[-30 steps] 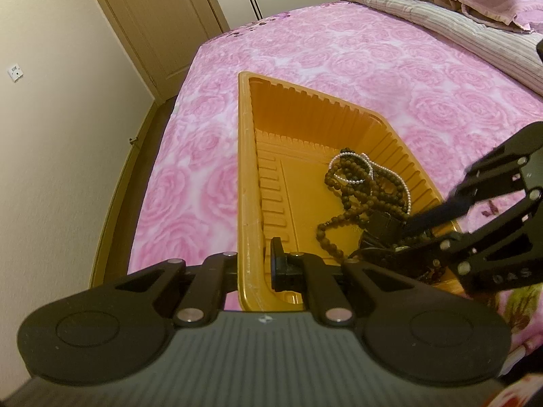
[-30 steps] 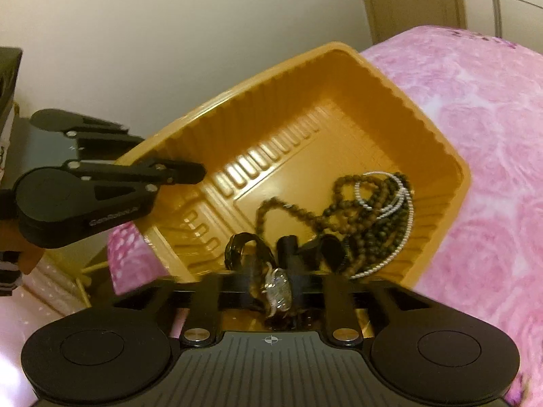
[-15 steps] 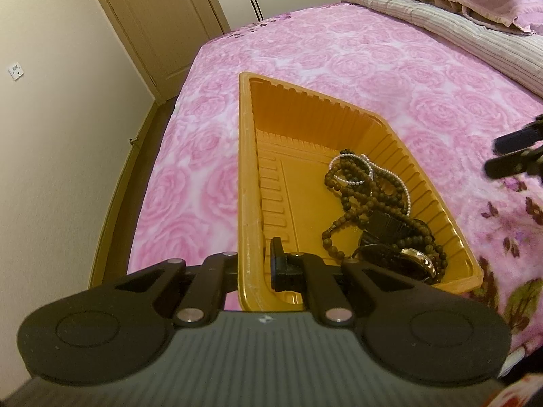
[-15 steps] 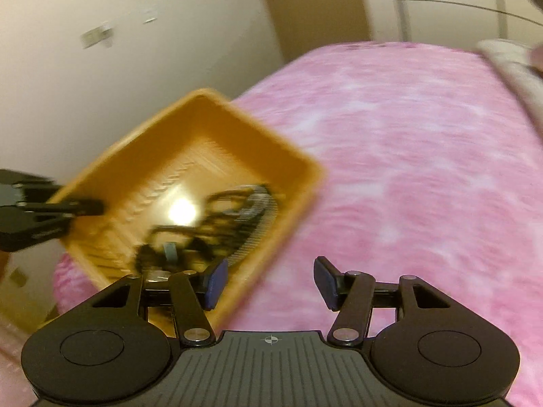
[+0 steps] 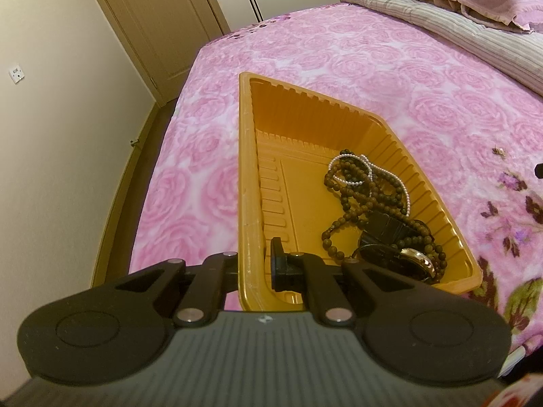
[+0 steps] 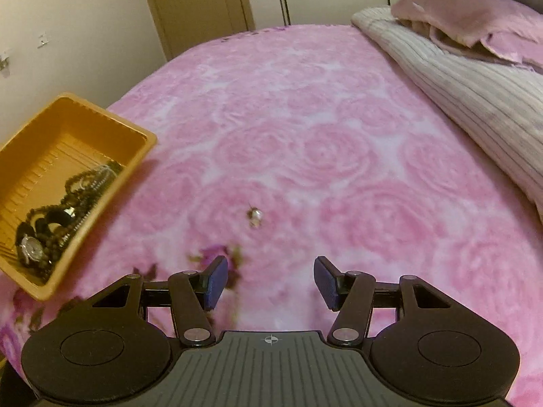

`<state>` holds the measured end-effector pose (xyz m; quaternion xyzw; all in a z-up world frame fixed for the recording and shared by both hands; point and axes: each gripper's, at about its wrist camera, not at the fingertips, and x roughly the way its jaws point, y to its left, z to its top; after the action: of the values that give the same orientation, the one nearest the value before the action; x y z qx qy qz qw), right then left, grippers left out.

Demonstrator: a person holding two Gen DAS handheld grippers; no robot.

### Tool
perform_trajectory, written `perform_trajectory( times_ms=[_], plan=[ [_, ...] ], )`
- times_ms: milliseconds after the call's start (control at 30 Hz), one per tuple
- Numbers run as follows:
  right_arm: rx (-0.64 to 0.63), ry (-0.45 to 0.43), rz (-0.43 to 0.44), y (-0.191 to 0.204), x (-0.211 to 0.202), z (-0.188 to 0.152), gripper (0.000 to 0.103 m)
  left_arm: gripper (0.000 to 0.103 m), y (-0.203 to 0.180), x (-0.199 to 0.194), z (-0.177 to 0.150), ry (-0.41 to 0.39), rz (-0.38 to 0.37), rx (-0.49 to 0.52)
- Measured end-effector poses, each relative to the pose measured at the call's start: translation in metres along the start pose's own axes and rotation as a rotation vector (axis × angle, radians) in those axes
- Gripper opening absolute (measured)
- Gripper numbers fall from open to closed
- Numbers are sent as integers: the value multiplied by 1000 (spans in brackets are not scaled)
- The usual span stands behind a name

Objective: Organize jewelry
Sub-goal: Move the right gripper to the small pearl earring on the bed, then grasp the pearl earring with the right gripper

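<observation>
the orange tray (image 5: 249, 176) is the landmark here. the left gripper (image 5: 253, 264) is sitting at the tray's near corner with its jaws closed on the rim wall, one finger outside and one inside, so it is pinning the tray to the pink bedspread (image 6: 339, 129). the right gripper (image 6: 268, 283) is standing off to the tray's right, over bare blanket, with its blue pads (image 6: 215, 279) parted and nothing between them.

the piece that is left out is a small earring (image 6: 255, 217), lying on the blanket to the right of the tray, well apart from its wall and ahead of the right gripper. inside the tray, bunched against the right-hand wall, are lying the brown bead strands (image 5: 359, 190), a white pearl string (image 5: 368, 169) and a wristwatch (image 5: 415, 259).

the earring is looking tiny and pale against the rose print. its long axis seems to be running away from the camera and slightly toward the tray, with a thin dark point at the far end and the rounded shiny part nearer; the blur is making this uncertain.

risks, as i am judging them: the soft pile is giving under the pads, so the earring could be getting pushed down into the fabric or flicked aside instead of pinched. closing across its length rather than its width could be rolling it out. a snagged thread could be dragging the blanket.
</observation>
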<state>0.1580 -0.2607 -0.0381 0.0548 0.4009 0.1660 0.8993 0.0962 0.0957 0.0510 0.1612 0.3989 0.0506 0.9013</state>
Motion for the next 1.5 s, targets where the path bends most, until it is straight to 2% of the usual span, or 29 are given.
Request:
perform_trajectory(
  times_ms=[233, 400, 433, 500, 567, 667, 767, 800, 833, 1100, 1233, 1367, 1500],
  plan=[
    [-15, -31, 36, 4, 18, 1, 56, 7, 0, 0, 1, 0, 3, 1],
    [-49, -41, 15, 12, 41, 9, 53, 7, 0, -1, 1, 0, 3, 3],
    [-53, -44, 12, 12, 44, 10, 47, 7, -1, 0, 1, 1, 4, 3],
    [-65, -41, 9, 15, 51, 12, 40, 7, 0, -1, 1, 1, 4, 3],
    [-80, -41, 9, 19, 56, 15, 39, 7, -1, -1, 1, 0, 4, 3],
    [-114, -43, -13, 24, 62, 18, 28, 7, -1, -1, 1, 1, 3, 2],
    [-133, -37, -27, 27, 67, 18, 23, 7, -1, -1, 1, 1, 4, 3],
    [-139, -36, -31, 28, 68, 18, 19, 7, -1, -1, 1, 1, 4, 3],
    [-147, -40, -36, 28, 68, 17, 9, 7, -1, -1, 1, 1, 3, 3],
    [-203, -81, -88, 31, 51, 10, 9, 7, 0, -1, 1, 0, 4, 4],
    [-186, -113, -93, 28, 36, 14, 9, 7, -1, -1, 1, 1, 4, 3],
    [-190, -136, -55, 36, 25, 29, 9, 7, 0, -1, 1, 0, 4, 2],
    [-211, -152, 37, 57, 20, 47, 10, 7, 0, -1, 1, 1, 3, 1]
  ],
)
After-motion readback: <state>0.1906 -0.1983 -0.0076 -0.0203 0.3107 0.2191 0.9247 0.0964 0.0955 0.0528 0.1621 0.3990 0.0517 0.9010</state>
